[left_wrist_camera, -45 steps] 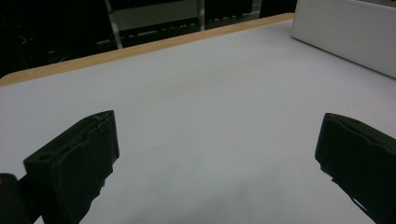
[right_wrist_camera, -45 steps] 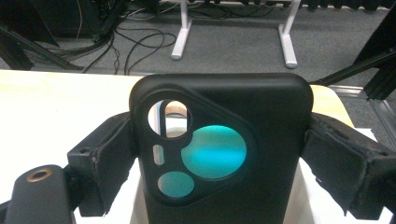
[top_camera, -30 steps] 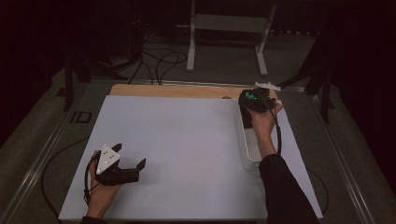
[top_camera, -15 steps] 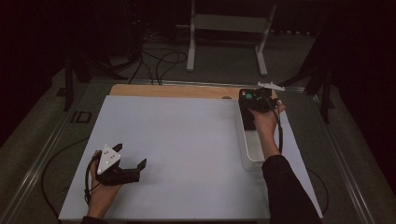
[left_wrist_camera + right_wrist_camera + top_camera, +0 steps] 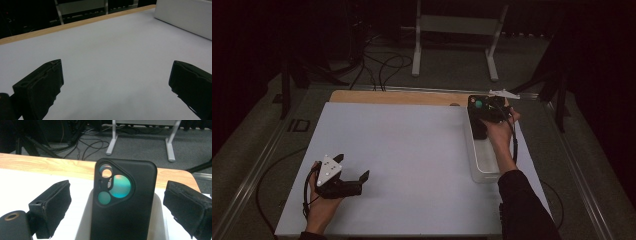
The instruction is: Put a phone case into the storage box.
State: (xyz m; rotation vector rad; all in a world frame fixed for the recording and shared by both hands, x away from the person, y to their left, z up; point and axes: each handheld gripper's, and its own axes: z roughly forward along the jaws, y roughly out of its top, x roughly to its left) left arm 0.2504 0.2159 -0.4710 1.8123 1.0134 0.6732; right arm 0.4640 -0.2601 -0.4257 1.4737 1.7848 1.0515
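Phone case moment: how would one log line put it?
right gripper: open, astride phone case | case: in tray | left gripper: open, idle

phone case point(image 5: 123, 202): black, soft-looking, with a rounded three-cornered camera cutout near its top; through the openings we see a teal-green sheen and a small pale ring. we find it standing upright, back face toward us in the right gripper view, lower end inside the tray. in the high view it point(image 5: 478, 116) sits at the far end of the tray.

tray point(image 5: 479, 167): white, long and narrow, shallow-walled, lying lengthwise near the right edge of the table.
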